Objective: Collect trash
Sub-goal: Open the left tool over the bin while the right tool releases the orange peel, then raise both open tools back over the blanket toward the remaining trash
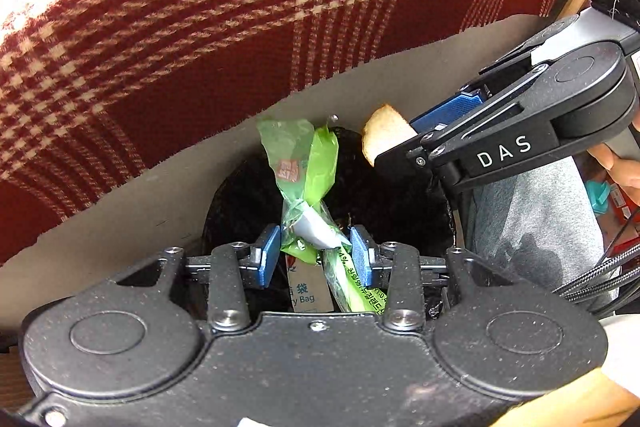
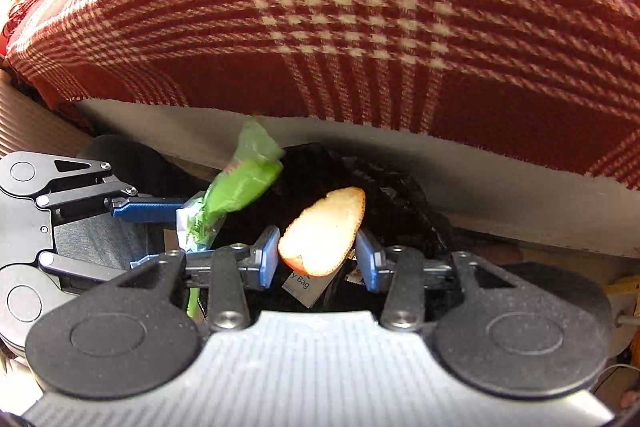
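Observation:
My left gripper [image 1: 316, 247] is shut on a crumpled green plastic wrapper [image 1: 308, 163], which sticks up past the blue pads. It hangs right over the mouth of a black trash bag [image 1: 376, 187]. My right gripper [image 2: 318, 251] is shut on a pale yellow piece of peel [image 2: 324, 231] over the same black bag [image 2: 392, 195]. In the right wrist view the left gripper [image 2: 180, 231] with the green wrapper [image 2: 240, 183] sits close on the left. A paper bag [image 1: 308, 291] printed "Bag" lies inside the trash bag.
A red and cream plaid blanket [image 1: 240, 7] hangs just beyond the bag, with a grey surface [image 1: 140, 203] under its edge. A person's grey-clad leg [image 1: 540, 219], a hand [image 1: 624, 171] and black cables [image 1: 600, 275] are at the right.

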`<action>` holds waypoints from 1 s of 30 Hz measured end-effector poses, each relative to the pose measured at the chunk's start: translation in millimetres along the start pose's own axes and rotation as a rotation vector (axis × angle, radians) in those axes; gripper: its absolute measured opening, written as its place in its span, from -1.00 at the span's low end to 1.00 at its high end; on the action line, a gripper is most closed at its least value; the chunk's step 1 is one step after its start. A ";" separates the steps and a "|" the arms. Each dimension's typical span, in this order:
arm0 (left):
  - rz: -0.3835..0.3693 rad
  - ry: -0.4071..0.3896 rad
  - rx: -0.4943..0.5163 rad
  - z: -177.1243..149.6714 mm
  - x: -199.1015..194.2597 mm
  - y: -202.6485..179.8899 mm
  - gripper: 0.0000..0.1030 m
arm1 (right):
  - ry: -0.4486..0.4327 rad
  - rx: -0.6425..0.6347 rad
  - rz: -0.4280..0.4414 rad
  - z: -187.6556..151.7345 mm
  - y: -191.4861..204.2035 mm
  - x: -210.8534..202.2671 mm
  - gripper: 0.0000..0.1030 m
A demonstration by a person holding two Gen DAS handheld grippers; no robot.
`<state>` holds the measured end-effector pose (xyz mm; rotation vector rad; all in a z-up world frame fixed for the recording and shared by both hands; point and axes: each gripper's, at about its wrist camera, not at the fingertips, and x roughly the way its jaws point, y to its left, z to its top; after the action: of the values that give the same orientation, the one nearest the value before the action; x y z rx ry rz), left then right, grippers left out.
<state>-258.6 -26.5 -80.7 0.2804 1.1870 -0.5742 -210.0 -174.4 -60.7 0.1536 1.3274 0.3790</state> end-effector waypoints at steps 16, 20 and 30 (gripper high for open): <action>0.021 -0.007 -0.007 8.1 -0.5 -5.1 0.16 | -0.004 0.006 -0.006 2.3 0.5 -4.4 0.31; 0.021 -0.035 -0.004 10.3 -15.7 -6.3 0.16 | -0.022 0.008 -0.007 2.7 -0.7 -14.8 0.31; 0.014 -0.262 0.033 27.2 -87.2 -13.0 0.43 | -0.156 -0.091 -0.035 3.0 12.5 -89.1 0.47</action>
<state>-266.5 -26.9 11.3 0.2334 0.9231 -0.5986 -226.3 -194.1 25.6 0.0821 1.1557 0.3891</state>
